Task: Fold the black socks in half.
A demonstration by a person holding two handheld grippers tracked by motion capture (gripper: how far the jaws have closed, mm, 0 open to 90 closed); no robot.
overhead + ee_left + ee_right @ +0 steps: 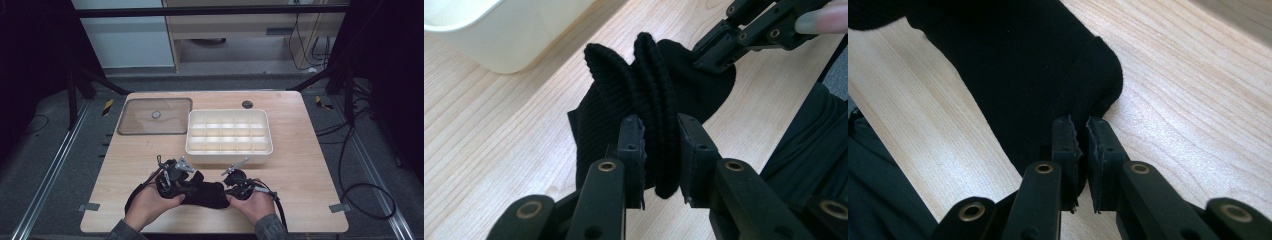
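1. Wooden table (300,200): work area, mostly bare at the near edge where the action is.
2. White divider box (229,156): sits mid-table, lid off, all compartments look empty. Near wall just beyond the grippers.
3. Clear lid (135,127): lying flat to the left of the box, touching nothing else, well apart from the hands.
4. Black sock (207,192): on the table at the near edge, between both hands, in front of the box and not in it. Ribbed cuff end bunched into folds in the left gripper view (644,85); smoother end seen in the right gripper view (1023,75).
5. Left gripper (660,152): clamped on the bunched ribbed cuff, folds squeezed between the pads. Seen at left in the high view (172,175).
6. Right gripper (1083,150): pinched nearly together on a thin edge of the sock's other end, fabric caught between the pads. Seen at right in the high view (239,182).
7. Progress, judged: early to middle. Done: lid off, sock gripped at both ends. Left: finish folding or bunching, lift, place into a compartment, probably put the lid back on. Nothing stowed yet.
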